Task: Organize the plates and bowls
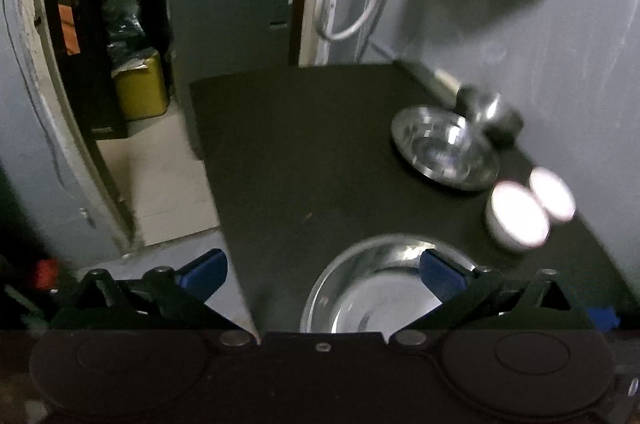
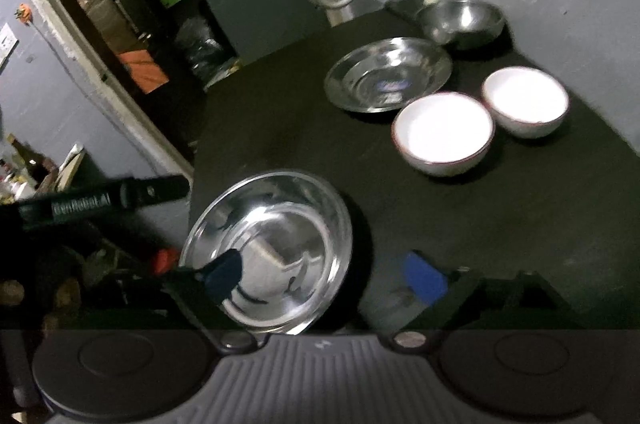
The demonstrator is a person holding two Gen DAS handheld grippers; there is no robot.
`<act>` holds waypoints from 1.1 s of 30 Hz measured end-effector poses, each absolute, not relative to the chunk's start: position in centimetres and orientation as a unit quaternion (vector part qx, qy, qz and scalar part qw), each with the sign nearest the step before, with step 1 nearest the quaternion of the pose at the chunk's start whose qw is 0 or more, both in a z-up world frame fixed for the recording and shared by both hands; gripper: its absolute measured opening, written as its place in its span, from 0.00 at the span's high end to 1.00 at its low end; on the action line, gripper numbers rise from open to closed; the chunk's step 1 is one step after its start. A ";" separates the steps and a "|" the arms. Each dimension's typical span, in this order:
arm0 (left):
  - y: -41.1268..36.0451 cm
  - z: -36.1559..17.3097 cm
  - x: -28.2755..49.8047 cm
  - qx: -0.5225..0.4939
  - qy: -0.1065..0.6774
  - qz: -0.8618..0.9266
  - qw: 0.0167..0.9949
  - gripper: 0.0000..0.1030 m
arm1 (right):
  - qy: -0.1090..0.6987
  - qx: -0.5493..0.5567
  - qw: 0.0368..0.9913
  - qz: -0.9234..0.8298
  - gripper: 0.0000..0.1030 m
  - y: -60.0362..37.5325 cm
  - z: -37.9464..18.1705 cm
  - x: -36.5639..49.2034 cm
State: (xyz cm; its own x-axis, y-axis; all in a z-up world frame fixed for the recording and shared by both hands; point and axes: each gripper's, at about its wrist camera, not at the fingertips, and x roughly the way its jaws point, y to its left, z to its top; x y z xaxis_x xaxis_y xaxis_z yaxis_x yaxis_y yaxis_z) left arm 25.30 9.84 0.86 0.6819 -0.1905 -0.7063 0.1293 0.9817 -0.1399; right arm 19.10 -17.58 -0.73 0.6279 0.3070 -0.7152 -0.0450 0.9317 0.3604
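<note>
Both grippers are released and hold nothing: the left gripper [image 1: 323, 274] has its blue pads spread wide, one over the floor beyond the table edge and one over the near shiny steel plate [image 2: 268, 250], while the right gripper [image 2: 324, 278] has one pad above that plate's rim and the other over the bare black tabletop [image 2: 500, 216]. The plate sits at the near left corner of the tabletop, close to the edge. Well apart from it, toward the grey wall, lie a second steel plate [image 2: 388, 76], a deep steel bowl [image 2: 462, 18] just behind it, and two white ceramic bowls with thin red rims [image 2: 444, 130] side by side, nearly touching. The likely step is to gather like with like — the near plate onto the far plate, one white bowl into the other. To do that well, take the near plate by its rim with one pad above and one below; the rim is thin and slick, so clench squarely and lift level. Because it lies so near the edge, a push outward could tip it off — draw it inward first. Lower it centred over the far plate without nudging the white bowls.
</note>
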 end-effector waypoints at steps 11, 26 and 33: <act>7.6 1.2 32.0 -0.074 0.352 -0.084 0.929 0.01 | 0.347 0.080 0.933 0.053 0.00 -19.8 1.1 20.3; 0.6 -2.5 41.9 -0.052 0.390 -0.096 0.914 0.01 | 0.355 0.109 0.926 0.058 0.00 -26.9 -2.1 34.1; -0.9 -4.7 43.6 -0.068 0.411 -0.079 0.906 0.07 | 0.378 0.093 0.917 0.085 0.14 -27.1 -4.1 38.0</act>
State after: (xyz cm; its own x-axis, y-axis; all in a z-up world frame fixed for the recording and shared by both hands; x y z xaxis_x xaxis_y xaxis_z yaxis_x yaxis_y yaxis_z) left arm 43.59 -0.87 -4.67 0.6499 -0.1993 -0.7334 0.0878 0.9782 -0.1881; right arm 38.00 -27.08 -4.05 0.6996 0.2255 -0.6781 -0.0850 0.9684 0.2343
